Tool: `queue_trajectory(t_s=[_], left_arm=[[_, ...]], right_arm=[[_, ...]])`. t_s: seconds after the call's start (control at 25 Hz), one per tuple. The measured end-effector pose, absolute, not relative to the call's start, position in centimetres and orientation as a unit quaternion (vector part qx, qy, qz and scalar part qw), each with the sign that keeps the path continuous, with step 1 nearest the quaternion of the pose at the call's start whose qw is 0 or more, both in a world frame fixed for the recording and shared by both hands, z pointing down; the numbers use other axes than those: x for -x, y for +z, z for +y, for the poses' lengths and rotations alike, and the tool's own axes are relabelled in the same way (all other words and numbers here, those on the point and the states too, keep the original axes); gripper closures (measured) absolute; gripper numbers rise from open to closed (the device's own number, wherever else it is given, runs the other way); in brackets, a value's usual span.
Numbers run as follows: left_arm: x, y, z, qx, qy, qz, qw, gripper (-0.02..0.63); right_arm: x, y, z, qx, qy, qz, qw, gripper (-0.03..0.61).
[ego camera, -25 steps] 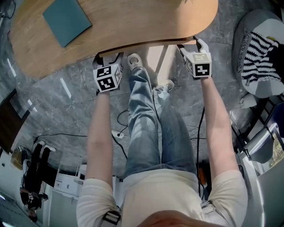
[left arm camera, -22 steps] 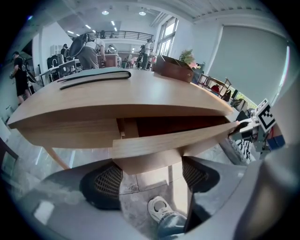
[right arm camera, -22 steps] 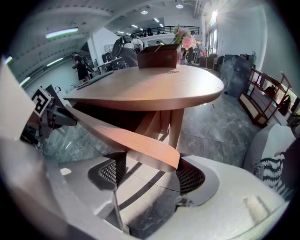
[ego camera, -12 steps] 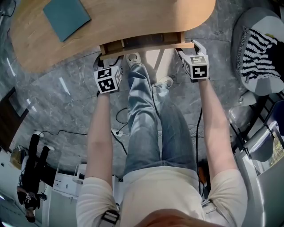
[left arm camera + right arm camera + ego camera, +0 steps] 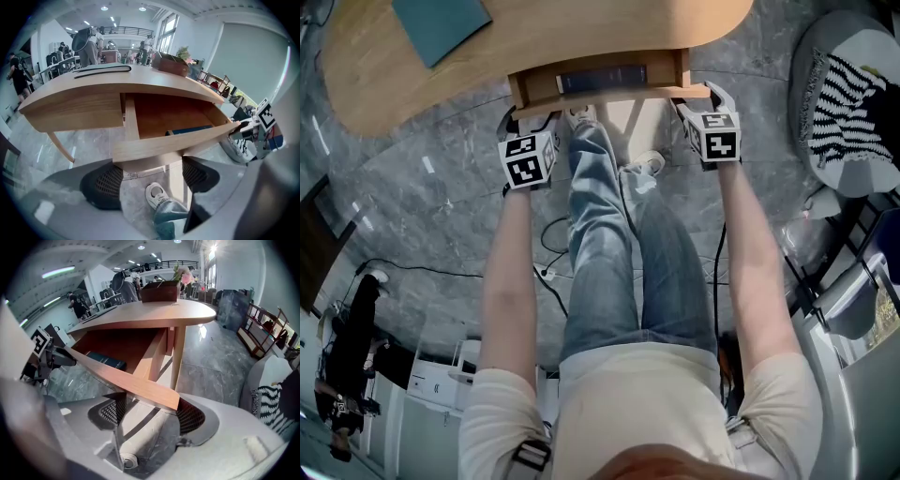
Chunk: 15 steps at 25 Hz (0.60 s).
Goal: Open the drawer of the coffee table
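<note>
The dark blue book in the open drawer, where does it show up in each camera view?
Head view: the book lies top centre, just beyond the drawer front.
Left gripper view: the book peeks out right of centre, behind the drawer front.
Right gripper view: the book sits left of centre.
Shared landmark: the drawer front, a pale wooden board.

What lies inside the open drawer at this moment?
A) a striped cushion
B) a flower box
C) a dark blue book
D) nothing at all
C: a dark blue book lies flat on the floor of the pulled-out drawer.
</note>
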<state>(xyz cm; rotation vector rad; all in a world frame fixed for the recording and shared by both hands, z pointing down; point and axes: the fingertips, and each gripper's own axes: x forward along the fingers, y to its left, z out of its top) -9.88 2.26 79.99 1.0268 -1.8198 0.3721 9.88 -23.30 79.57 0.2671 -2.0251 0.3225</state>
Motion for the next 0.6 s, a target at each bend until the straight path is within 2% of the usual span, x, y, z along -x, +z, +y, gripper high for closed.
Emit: queue_trajectory(t_s=[0.6], left_arm=[[4.8,80.7,6.0,-0.413,0.161,-0.734,0.514,0.216]], right_arm=[[-14.6,80.1,-20.1,-0.108,0.141,-0.831,0.528,0.245]])
